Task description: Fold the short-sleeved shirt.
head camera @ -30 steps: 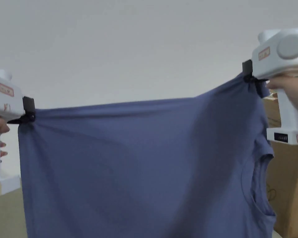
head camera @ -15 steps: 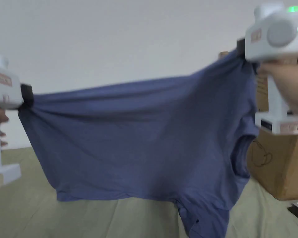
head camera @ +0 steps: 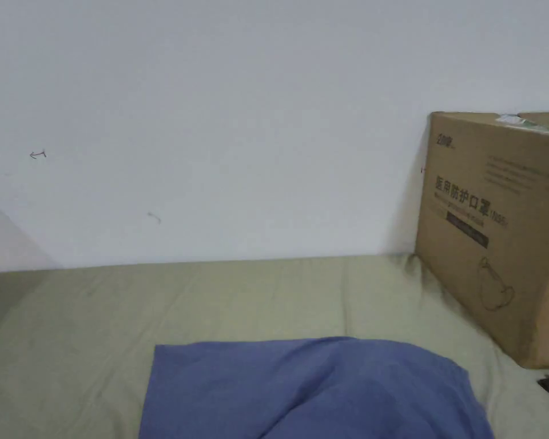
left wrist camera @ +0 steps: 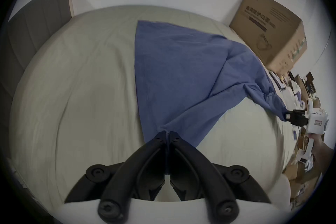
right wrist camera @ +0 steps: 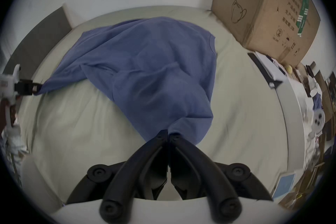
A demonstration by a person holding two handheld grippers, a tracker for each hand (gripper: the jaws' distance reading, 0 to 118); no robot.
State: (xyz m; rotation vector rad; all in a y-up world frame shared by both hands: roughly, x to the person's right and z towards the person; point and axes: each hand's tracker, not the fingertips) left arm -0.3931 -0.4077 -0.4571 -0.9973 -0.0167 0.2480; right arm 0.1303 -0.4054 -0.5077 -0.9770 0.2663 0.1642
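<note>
The blue short-sleeved shirt [head camera: 313, 388] lies partly down on the pale green sheet [head camera: 96, 320], its far part billowed up. In the left gripper view my left gripper [left wrist camera: 167, 134] is shut on one edge of the shirt [left wrist camera: 174, 64], which spreads away from the jaws. My right gripper [left wrist camera: 289, 117] shows there at the right, pinching another end. In the right gripper view my right gripper [right wrist camera: 168, 133] is shut on a bunched edge of the shirt [right wrist camera: 154, 64], and my left gripper [right wrist camera: 35, 88] pinches the far left corner.
A large cardboard box [head camera: 496, 228] stands at the right on the bed against the white wall [head camera: 239, 114]. A dark headboard panel [left wrist camera: 36, 24] rises at the left. Cluttered items [right wrist camera: 312, 100] sit beyond the bed's right edge.
The shirt has gone from being held up and stretched in the air to lying down on the sheet. Both grippers have dropped below the head view's frame, still holding it.
</note>
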